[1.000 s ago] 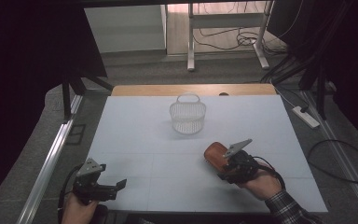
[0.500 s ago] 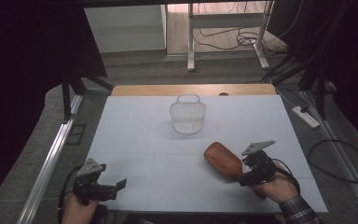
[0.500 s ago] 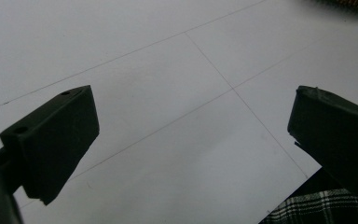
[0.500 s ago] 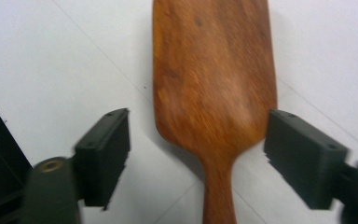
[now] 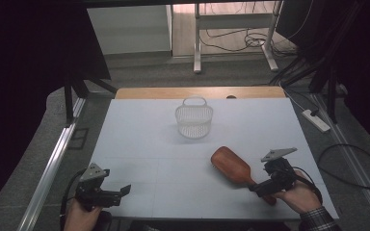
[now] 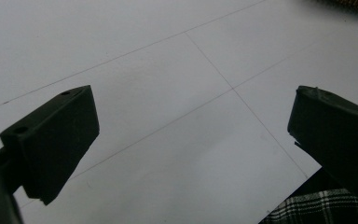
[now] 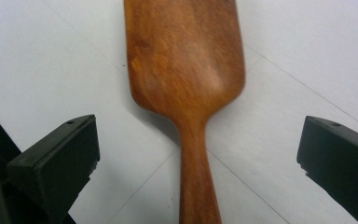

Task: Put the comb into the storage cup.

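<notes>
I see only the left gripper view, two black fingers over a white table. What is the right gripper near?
Observer: The right gripper is open around the handle of a wooden hairbrush, its fingers clear of the wood.
Operator: Is anything else on the table?
Observer: Yes, a white wire basket stands upright near the far edge, apart from the brush.
Operator: Where is my left gripper on the table?
Observer: The left gripper is at the near left corner of the table, with nothing between its fingers.
</notes>
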`<state>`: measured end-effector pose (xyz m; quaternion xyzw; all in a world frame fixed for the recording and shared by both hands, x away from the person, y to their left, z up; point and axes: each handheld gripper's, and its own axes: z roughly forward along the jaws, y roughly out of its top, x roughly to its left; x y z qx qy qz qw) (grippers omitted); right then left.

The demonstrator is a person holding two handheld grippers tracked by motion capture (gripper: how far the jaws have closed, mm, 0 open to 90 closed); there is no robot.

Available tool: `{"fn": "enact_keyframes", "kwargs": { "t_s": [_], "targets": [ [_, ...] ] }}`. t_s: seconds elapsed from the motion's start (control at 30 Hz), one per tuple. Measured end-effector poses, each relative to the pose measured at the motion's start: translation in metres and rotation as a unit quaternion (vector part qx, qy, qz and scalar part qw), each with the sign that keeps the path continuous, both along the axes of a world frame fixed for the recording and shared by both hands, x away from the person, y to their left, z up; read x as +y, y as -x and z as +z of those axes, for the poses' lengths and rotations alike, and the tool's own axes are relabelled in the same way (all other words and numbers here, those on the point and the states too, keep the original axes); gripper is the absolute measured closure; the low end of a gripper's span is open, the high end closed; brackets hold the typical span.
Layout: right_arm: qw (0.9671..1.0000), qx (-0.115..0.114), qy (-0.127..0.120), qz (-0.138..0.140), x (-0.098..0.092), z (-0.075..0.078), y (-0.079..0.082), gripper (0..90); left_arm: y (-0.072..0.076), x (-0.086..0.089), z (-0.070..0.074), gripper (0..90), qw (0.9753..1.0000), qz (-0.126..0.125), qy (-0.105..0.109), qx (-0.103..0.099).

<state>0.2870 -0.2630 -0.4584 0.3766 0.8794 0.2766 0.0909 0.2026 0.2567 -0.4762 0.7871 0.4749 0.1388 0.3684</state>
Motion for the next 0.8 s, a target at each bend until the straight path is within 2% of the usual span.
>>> {"fn": "enact_keyframes", "kwargs": {
  "t_s": [0.17,0.2,0.37,0.53,0.8],
  "targets": [
    [0.9999,-0.007,-0.01,-0.012,-0.01,0.001,0.002,0.0,0.0,0.0,0.0,2.0,1.0,0.0,0.0,0.001],
    [0.9998,-0.003,-0.012,-0.014,-0.012,0.001,0.001,0.0,0.0,0.0,0.0,2.0,1.0,0.0,0.0,0.001],
    [0.9995,-0.002,-0.014,-0.027,-0.011,-0.004,-0.002,0.0,0.0,0.0,0.0,2.0,1.0,-0.001,-0.001,0.0],
    [0.9996,0.013,-0.006,-0.026,-0.004,-0.012,-0.003,0.0,0.0,0.0,0.0,2.0,1.0,-0.001,-0.001,0.0],
    [0.9988,0.037,0.026,-0.02,0.004,-0.029,-0.007,0.0,0.0,0.0,0.0,2.0,1.0,-0.003,-0.001,-0.001]
  ]
}}
